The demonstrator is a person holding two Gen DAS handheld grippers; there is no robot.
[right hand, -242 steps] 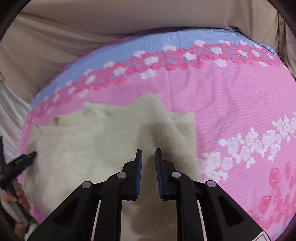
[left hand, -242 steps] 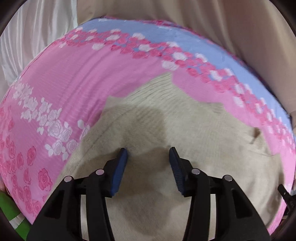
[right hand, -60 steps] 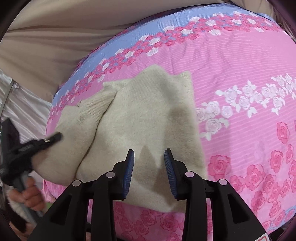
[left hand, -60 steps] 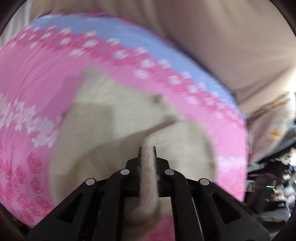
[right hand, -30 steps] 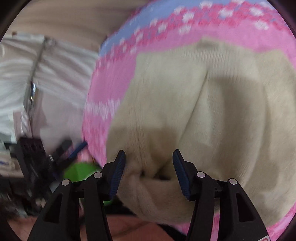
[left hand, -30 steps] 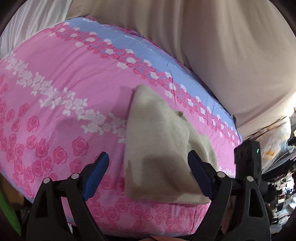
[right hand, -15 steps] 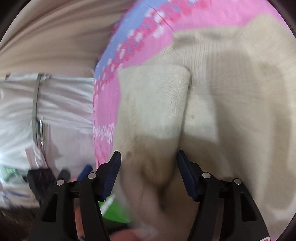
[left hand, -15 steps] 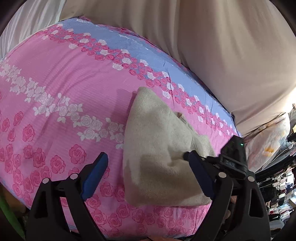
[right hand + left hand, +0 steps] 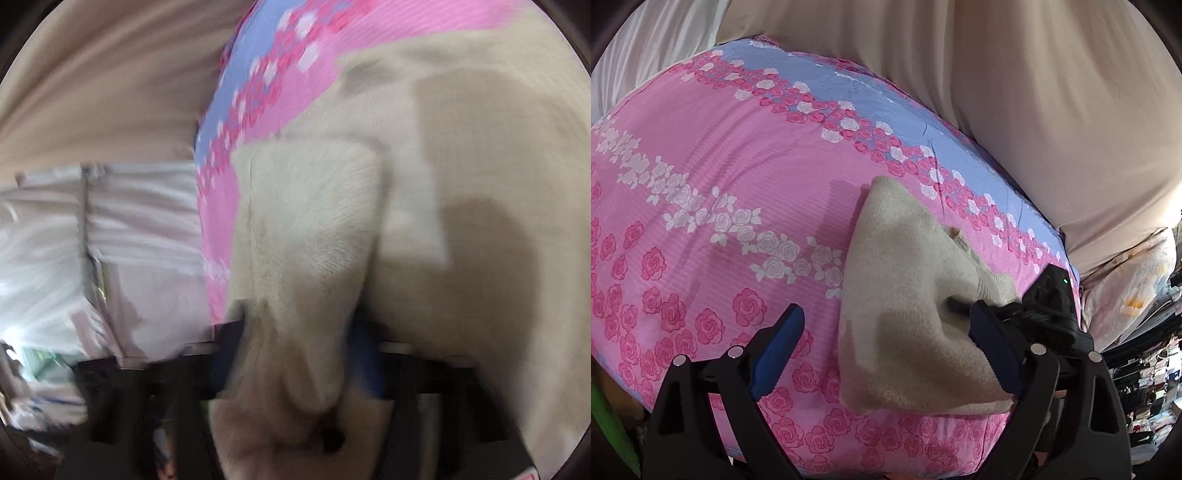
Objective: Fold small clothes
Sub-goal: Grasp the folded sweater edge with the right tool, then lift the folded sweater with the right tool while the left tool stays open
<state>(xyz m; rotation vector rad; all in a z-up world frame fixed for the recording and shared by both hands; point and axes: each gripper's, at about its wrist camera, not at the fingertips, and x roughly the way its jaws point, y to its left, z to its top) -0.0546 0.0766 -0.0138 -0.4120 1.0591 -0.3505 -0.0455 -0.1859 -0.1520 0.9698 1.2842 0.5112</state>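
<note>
On the pink bedspread (image 9: 701, 206) my left gripper (image 9: 886, 343) gapes wide beside the folded sweater (image 9: 905, 295); my right gripper (image 9: 295, 354) straddles a sweater fold, grip unclear through blur.

The left black two-finger gripper with blue pads (image 9: 886, 350) is held wide apart, nothing being clasped between its fingers, and it is angled downward from above. The right black two-finger gripper (image 9: 295, 354) is seen in its own wrist view heavily blurred (its finger outlines are smeared), so how far its jaws are parted cannot be made out, though a bunched fold of cream knitted garment (image 9: 306, 258) is seen lying between its fingers. In the left wrist view the right gripper (image 9: 960, 306) is seen just beyond the left gripper's right-hand finger, its tip pressed against the cream knit.
</note>
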